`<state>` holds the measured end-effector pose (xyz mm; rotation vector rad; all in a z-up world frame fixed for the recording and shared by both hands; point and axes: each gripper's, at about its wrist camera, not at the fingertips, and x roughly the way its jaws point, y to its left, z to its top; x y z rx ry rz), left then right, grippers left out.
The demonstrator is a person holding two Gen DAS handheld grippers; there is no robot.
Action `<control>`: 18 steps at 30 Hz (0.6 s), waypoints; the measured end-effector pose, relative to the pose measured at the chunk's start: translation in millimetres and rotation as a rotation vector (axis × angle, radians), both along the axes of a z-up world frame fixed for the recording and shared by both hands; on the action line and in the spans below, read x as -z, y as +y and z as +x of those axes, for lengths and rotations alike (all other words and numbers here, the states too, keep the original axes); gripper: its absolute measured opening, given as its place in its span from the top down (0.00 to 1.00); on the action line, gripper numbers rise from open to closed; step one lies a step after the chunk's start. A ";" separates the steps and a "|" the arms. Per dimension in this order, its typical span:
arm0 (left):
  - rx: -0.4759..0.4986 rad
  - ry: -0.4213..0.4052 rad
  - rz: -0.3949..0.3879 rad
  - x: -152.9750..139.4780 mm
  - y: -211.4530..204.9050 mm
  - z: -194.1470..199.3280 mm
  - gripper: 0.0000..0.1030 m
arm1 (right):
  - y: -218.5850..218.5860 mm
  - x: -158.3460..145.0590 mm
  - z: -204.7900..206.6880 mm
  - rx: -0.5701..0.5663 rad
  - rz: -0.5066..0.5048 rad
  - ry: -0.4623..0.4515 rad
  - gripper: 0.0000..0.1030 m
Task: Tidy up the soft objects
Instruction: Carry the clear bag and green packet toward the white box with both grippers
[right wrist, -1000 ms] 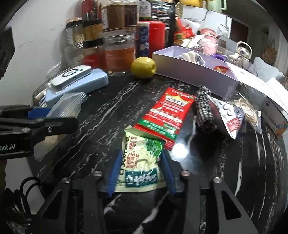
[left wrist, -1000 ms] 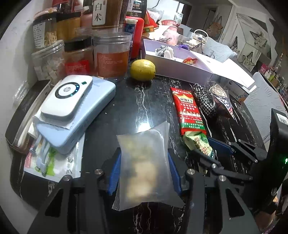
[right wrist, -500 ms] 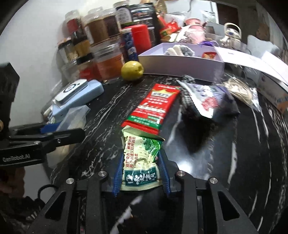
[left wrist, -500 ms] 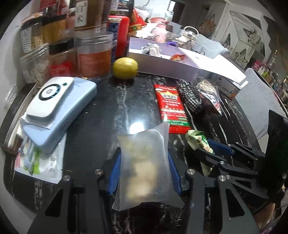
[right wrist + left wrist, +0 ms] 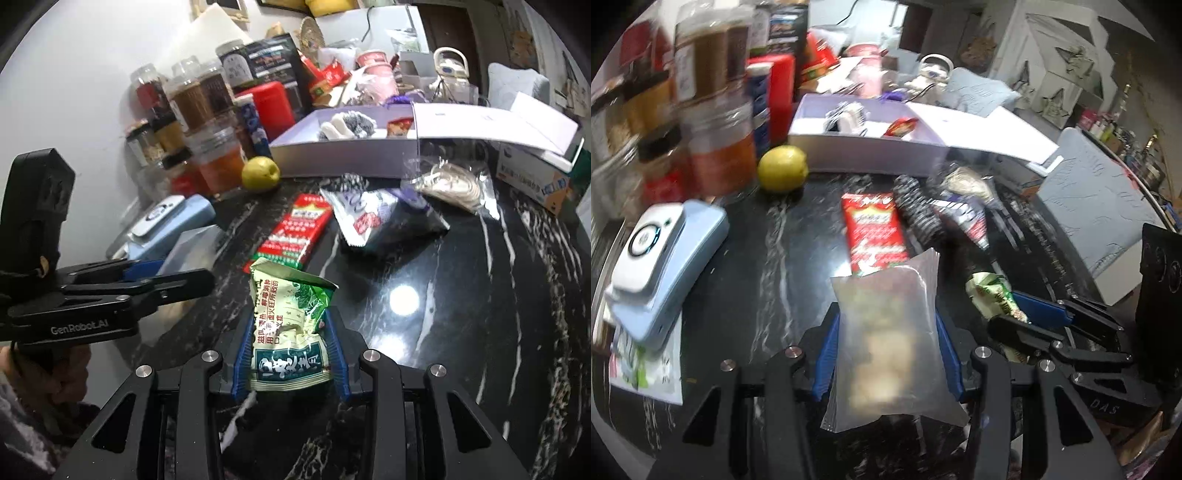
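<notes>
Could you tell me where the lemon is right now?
In both views the lemon sits at the far left of the black table, between the orange-filled jar and the open white box.

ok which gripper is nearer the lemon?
Left, I'd judge. The left gripper, holding the clear bag, sits on the lemon's side; the right gripper, holding the green packet, is further out.

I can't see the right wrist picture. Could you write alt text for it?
The right gripper pinches a crumpled green snack packet above a black marble table. Beyond lie a red packet, a lemon and an open white box; the left gripper holds a clear bag.
</notes>
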<state>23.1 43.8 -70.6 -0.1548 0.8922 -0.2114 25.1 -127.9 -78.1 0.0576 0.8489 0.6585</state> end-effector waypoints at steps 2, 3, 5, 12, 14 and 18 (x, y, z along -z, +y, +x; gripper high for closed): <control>0.013 -0.026 0.003 -8.0 -5.1 2.9 0.54 | -3.0 -7.9 0.9 0.002 0.006 -0.022 0.65; 0.019 -0.039 0.005 -12.0 -7.4 4.1 0.54 | -5.1 -11.7 1.2 0.004 0.009 -0.032 0.65; 0.038 -0.069 0.010 -21.8 -12.6 7.3 0.54 | -7.8 -20.9 3.1 0.004 0.015 -0.058 0.65; 0.059 -0.193 0.014 -59.7 -19.5 17.1 0.54 | -14.3 -54.1 18.2 -0.016 0.029 -0.140 0.65; 0.064 -0.228 0.017 -71.7 -21.3 20.1 0.54 | -15.5 -65.1 25.5 -0.024 0.031 -0.165 0.65; 0.075 -0.311 0.023 -98.2 -24.5 27.0 0.54 | -18.3 -90.6 37.8 -0.017 0.034 -0.237 0.65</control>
